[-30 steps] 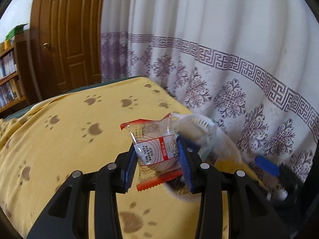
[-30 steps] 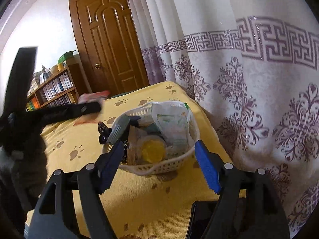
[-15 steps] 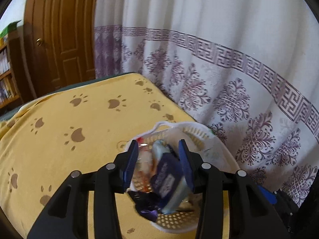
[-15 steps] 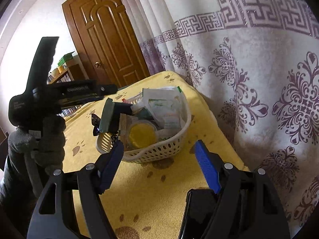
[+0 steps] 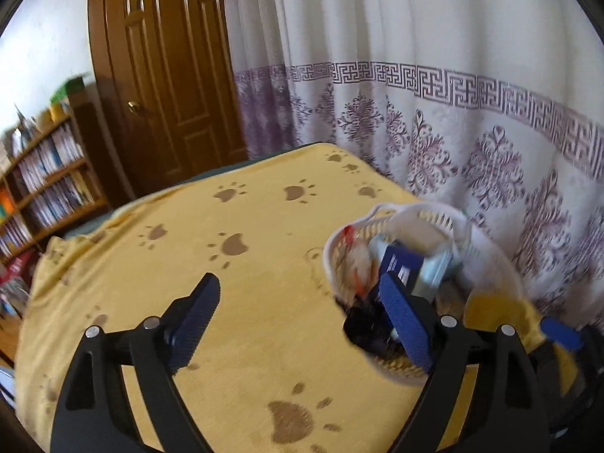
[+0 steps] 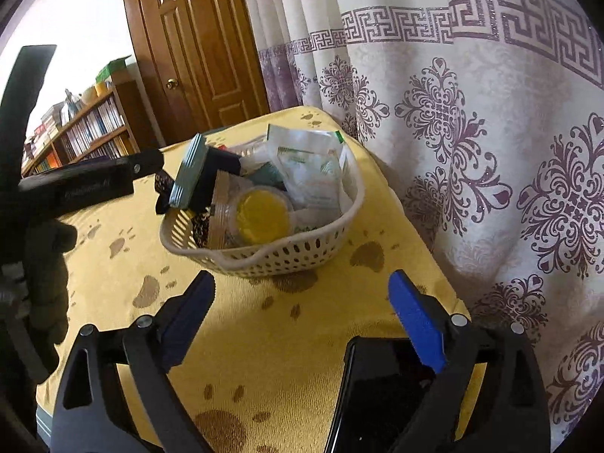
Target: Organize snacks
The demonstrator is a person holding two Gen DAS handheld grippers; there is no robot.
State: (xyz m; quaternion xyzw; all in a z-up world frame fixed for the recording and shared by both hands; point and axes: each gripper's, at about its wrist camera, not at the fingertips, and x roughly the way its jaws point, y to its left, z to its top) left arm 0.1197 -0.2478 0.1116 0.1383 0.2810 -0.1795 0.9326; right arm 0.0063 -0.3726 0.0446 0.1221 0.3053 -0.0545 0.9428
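The left gripper (image 5: 302, 311) is hanging with jaws wide and empty beside the white basket (image 6: 302, 256), probably because its packet is lying inside among the snacks (image 6: 264, 215), while the right gripper (image 6: 302, 309), also wide and empty, is pointing along the basket's long axis.

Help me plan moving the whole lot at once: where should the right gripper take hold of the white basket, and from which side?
Likely the near rim of the white basket, where it dips into a pouring lip facing the right gripper. Come straight forward from the camera side, one finger over the thin rim and one outside the perforated wall; the yellow cup sits close inside.
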